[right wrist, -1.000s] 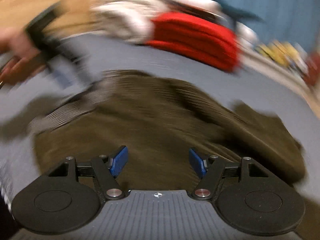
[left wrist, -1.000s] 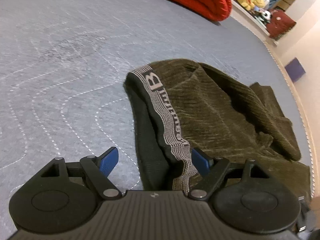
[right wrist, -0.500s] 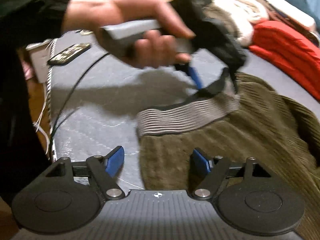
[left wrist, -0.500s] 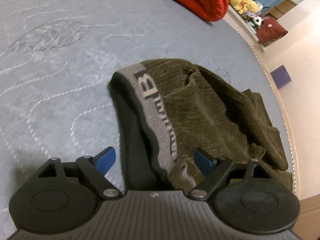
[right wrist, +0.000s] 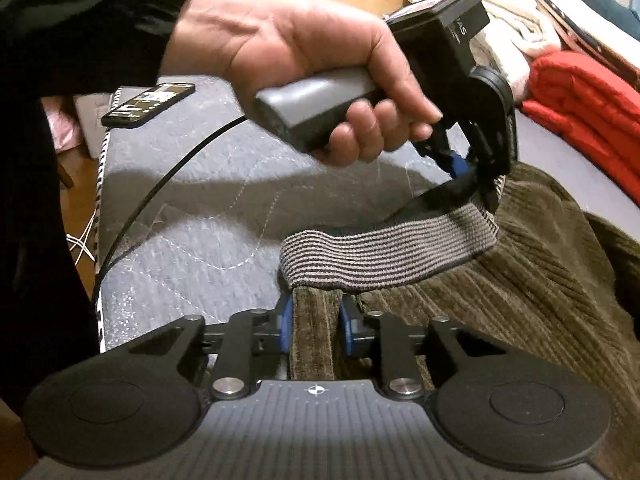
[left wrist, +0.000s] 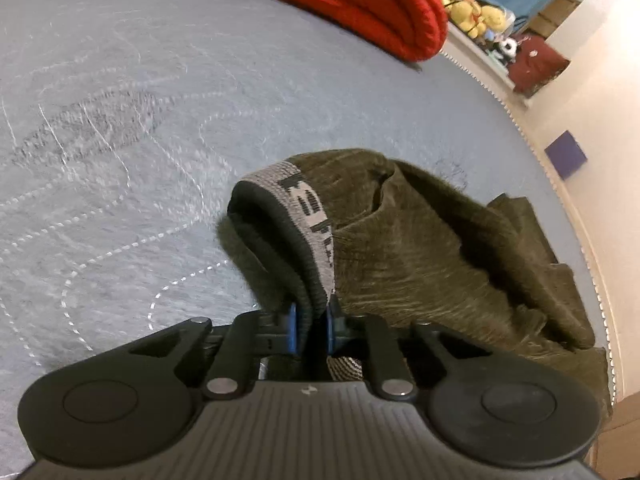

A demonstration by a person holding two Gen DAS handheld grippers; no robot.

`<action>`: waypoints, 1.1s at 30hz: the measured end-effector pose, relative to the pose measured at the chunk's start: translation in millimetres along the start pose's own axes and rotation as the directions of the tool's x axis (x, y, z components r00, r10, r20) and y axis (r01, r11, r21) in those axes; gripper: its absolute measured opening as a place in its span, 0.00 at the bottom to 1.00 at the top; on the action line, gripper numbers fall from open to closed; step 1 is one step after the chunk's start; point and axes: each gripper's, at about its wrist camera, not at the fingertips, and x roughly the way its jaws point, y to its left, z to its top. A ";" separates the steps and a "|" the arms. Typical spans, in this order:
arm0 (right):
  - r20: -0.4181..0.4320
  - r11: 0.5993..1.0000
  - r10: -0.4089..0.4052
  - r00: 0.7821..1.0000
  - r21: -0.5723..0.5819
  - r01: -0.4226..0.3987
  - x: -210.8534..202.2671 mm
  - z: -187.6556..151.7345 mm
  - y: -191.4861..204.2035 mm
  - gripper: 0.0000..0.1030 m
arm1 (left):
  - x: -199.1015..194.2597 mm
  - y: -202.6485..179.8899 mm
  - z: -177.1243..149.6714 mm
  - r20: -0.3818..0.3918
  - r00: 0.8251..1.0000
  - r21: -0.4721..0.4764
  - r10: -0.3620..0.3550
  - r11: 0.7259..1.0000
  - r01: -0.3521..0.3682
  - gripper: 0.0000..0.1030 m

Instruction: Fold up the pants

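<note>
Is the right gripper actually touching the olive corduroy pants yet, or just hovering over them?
Touching. In the right wrist view the right gripper has its blue pads closed on a fold of the olive corduroy pants, just under the grey striped waistband.

Corduroy pants [left wrist: 432, 248]: olive-brown, ribbed. Waistband [right wrist: 392, 248]: grey with black stripes and lettering. Mattress [left wrist: 120, 120]: blue-grey, white dotted quilting. Folded blanket [left wrist: 340, 0]: red. Gripper pads [right wrist: 285, 322]: blue.

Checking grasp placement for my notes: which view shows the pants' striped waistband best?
The right wrist view: the waistband stretches across it between the left gripper and right gripper, both shut on the pants. The left wrist view shows only a foreshortened, blurred strip.
</note>
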 end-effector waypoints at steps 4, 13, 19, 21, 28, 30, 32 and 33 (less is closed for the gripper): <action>0.018 0.998 0.051 0.999 0.028 -0.051 -1.6 3.5 -5.3 0.18 | -23.5 -4.1 -2.1 0.041 0.999 0.044 0.020 0.999 -0.022 0.13; 0.113 0.986 0.164 0.980 -0.003 -0.165 -5.3 26.4 14.2 0.15 | -47.7 7.9 -9.8 0.010 0.985 0.056 0.171 0.984 -0.171 0.19; -0.020 0.991 0.133 0.991 -0.014 -0.133 5.3 30.1 15.0 0.36 | -56.8 -16.9 -6.6 0.100 0.921 0.143 0.378 0.910 -0.389 0.46; 0.020 0.993 0.119 0.993 0.002 -0.119 -8.6 33.0 7.5 0.53 | -64.8 -34.2 -5.8 0.149 0.919 0.163 0.366 0.907 -0.388 0.50; 0.079 0.977 -0.086 0.993 0.203 0.069 -68.6 13.6 -68.5 0.79 | -52.4 -91.9 -13.3 0.146 0.953 0.288 0.265 0.910 -0.297 0.58; 0.071 0.954 -0.163 0.984 0.265 0.139 -86.1 5.0 -94.2 0.79 | -45.7 -100.3 -17.5 0.130 0.961 0.300 0.246 0.914 -0.274 0.57; 0.067 0.922 -0.274 0.959 0.301 0.242 -113.9 -1.5 -125.6 0.79 | -38.1 -102.2 -23.8 0.093 0.969 0.310 0.231 0.918 -0.248 0.57; 0.070 0.903 -0.326 0.943 0.318 0.289 -127.3 -2.8 -138.2 0.79 | -31.7 -104.6 -26.7 0.064 0.973 0.322 0.223 0.918 -0.232 0.57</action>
